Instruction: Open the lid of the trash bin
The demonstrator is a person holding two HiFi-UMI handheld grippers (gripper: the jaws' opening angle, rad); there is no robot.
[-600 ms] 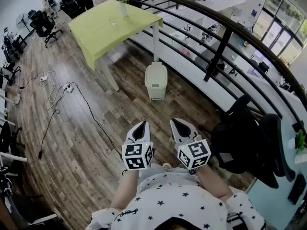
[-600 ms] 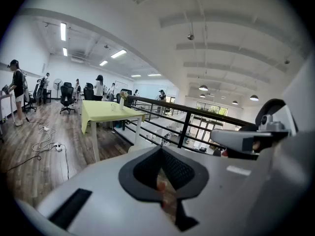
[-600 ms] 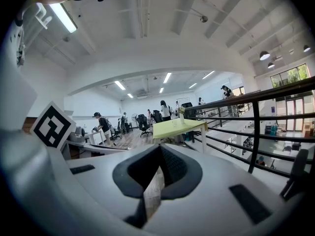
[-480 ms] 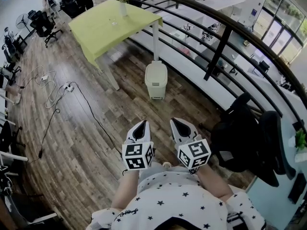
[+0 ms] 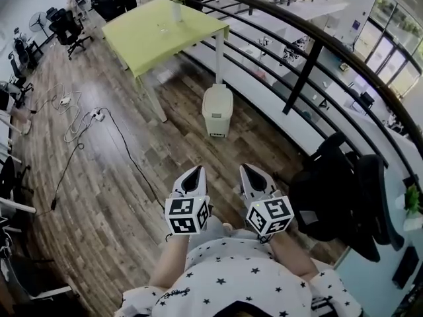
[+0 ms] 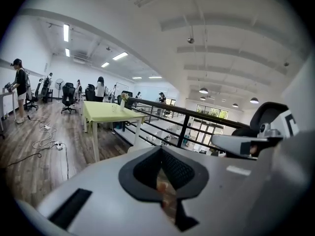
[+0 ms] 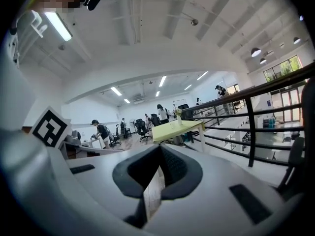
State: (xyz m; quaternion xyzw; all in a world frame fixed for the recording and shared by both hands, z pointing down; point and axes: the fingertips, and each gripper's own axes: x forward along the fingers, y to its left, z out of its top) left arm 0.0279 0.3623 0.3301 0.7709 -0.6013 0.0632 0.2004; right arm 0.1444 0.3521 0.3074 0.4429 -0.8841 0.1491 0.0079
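The trash bin [image 5: 217, 109] is a small cream bin with its lid down. It stands on the wood floor beside the leg of the green table [image 5: 158, 35], well ahead of me. My left gripper [image 5: 192, 174] and right gripper [image 5: 252, 172] are held side by side close to my body, pointing toward the bin and far short of it. In the left gripper view the left gripper [image 6: 161, 150] has its jaws pressed together with nothing between them. The right gripper [image 7: 159, 150] looks the same in the right gripper view.
A black railing [image 5: 310, 51] curves along the right side behind the bin. A black office chair [image 5: 344, 190] stands close at my right. Cables and a power strip [image 5: 96, 116] lie on the floor at the left. People and chairs stand far back.
The head view has shifted a little, so the table and bin sit slightly further right. Both grippers stay together near my body, jaws unchanged.
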